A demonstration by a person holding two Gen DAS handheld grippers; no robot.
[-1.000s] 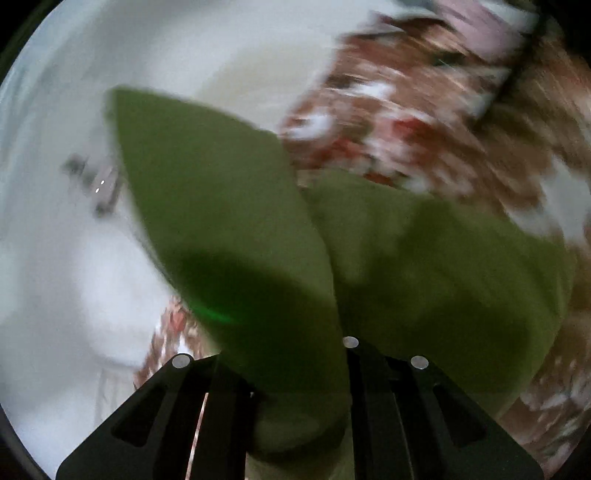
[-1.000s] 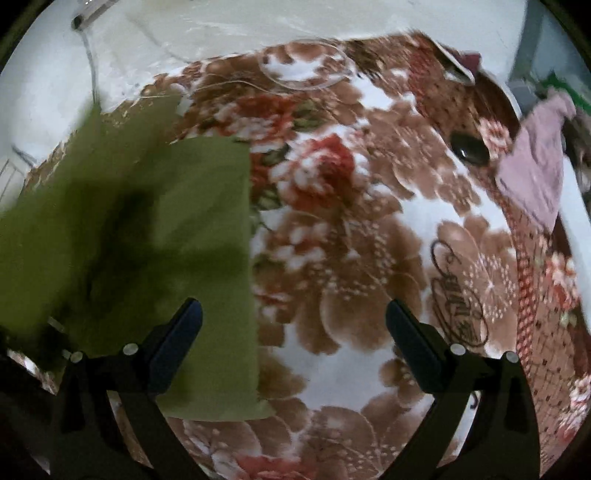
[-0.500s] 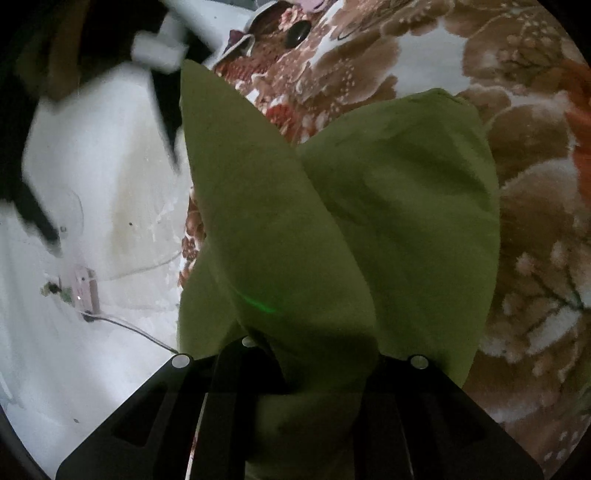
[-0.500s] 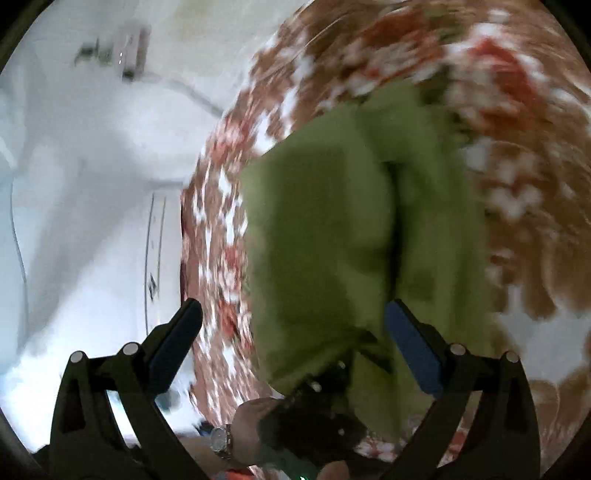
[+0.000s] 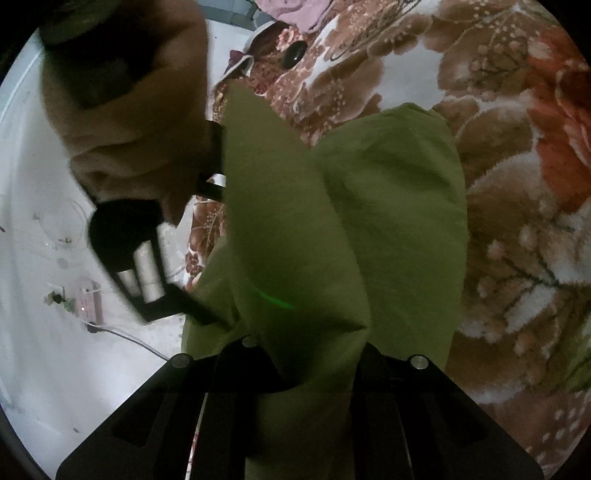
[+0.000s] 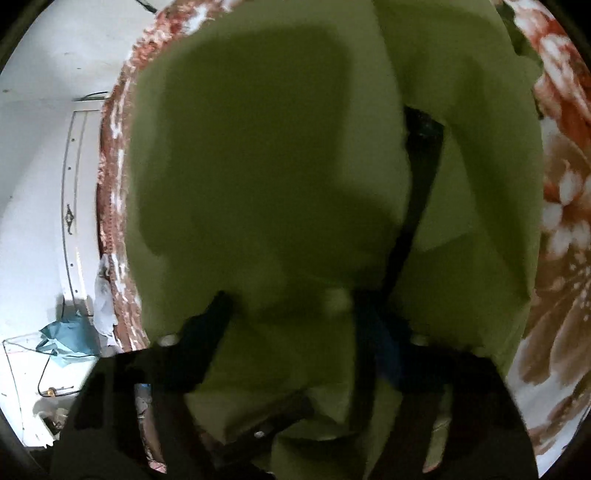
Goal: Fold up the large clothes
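Observation:
The green garment (image 5: pixel 369 206) hangs bunched from my left gripper (image 5: pixel 306 354), which is shut on a fold of it; the cloth hides the fingertips. The rest lies on the floral blanket (image 5: pixel 517 229). At the left of the left wrist view, a hand (image 5: pixel 129 122) holds the right gripper's body (image 5: pixel 136 258) against the garment's edge. In the right wrist view the green garment (image 6: pixel 258 166) fills the frame. My right gripper (image 6: pixel 291 317) points down into it, its jaws closing with green cloth between the fingers (image 6: pixel 210 321). A black bar (image 6: pixel 417 177) crosses the cloth.
The blanket's edge (image 6: pixel 110 177) runs beside a white floor (image 5: pixel 44 369), where a power strip (image 5: pixel 86 299) and its cable lie. A pink garment (image 5: pixel 291 11) and a dark oval object (image 5: pixel 295 51) sit at the blanket's far end. Blue cloth (image 6: pixel 68 339) lies on the floor.
My right gripper swung left and dipped onto the green garment, its jaws narrowing from wide open. My left gripper sank with the cloth, then held still; the hand with the right gripper entered its view.

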